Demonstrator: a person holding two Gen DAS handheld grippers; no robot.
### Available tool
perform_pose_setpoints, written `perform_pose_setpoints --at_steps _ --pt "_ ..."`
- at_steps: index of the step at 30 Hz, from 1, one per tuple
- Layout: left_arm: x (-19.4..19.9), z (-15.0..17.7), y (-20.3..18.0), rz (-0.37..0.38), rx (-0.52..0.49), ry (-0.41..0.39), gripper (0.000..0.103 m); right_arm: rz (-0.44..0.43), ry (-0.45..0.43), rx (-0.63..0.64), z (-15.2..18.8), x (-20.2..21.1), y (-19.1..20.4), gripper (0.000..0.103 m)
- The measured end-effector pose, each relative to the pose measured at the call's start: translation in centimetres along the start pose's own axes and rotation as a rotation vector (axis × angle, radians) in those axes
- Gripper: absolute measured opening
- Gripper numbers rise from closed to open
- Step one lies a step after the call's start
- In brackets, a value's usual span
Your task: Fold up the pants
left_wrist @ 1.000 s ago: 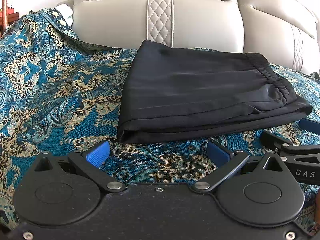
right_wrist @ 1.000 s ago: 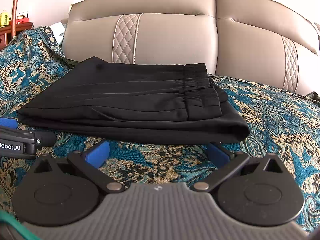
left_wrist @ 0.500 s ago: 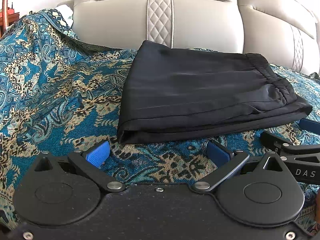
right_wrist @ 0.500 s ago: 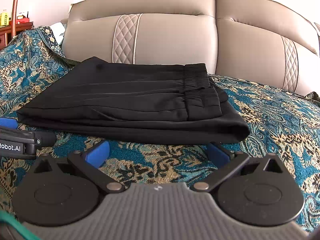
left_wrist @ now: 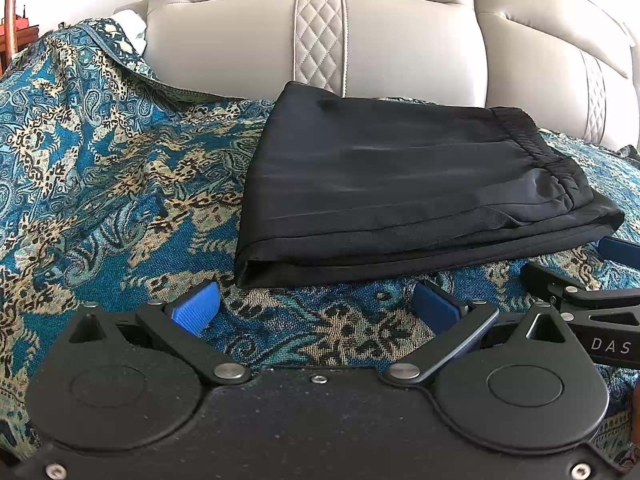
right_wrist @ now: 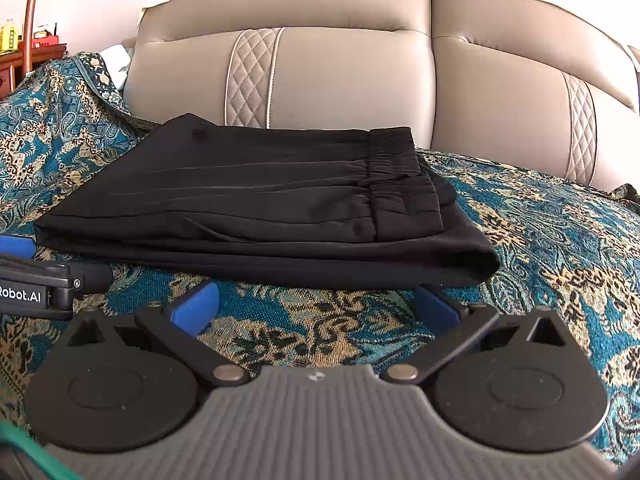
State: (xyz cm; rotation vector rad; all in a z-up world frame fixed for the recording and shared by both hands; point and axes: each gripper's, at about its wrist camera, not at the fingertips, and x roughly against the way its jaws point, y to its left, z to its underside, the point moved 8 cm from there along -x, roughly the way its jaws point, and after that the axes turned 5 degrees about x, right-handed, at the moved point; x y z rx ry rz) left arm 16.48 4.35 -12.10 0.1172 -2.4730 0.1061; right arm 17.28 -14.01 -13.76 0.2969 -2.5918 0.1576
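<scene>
Black pants [left_wrist: 400, 184] lie folded into a flat rectangle on a teal patterned throw, elastic waistband on top at the right; they also show in the right wrist view [right_wrist: 256, 208]. My left gripper [left_wrist: 316, 308] is open and empty, just in front of the pants' near left corner. My right gripper [right_wrist: 316, 308] is open and empty, just in front of the near edge toward the right corner. Neither touches the cloth. The right gripper shows at the right edge of the left view [left_wrist: 580, 296], the left gripper at the left edge of the right view [right_wrist: 44, 284].
The teal and gold patterned throw [left_wrist: 100, 184] covers the sofa seat. Beige leather backrest cushions [right_wrist: 344, 80] rise right behind the pants. A wooden cabinet [right_wrist: 24, 60] and a copper pole [right_wrist: 34, 8] stand at far left.
</scene>
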Motion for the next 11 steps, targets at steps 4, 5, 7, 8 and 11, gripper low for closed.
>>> perform_pose_setpoints --at_steps 4,5,7,8,11 --pt "-0.01 -0.01 0.0 0.001 0.0 -0.002 0.103 0.0 0.0 0.0 0.0 0.0 0.01 0.103" --pt "0.02 -0.02 -0.02 0.002 -0.002 -0.004 0.103 0.0 0.0 0.0 0.03 0.0 0.04 0.103" --pt "0.05 -0.03 -0.03 0.003 -0.002 -0.008 0.103 0.0 0.0 0.0 0.01 0.01 0.03 0.103" --pt "0.1 -0.07 -0.05 0.003 -0.002 -0.01 0.103 0.0 -0.001 0.0 0.02 0.01 0.03 0.103" --pt "0.13 -0.09 -0.07 0.005 -0.004 -0.008 0.103 0.0 -0.001 0.0 0.03 0.01 0.04 0.103"
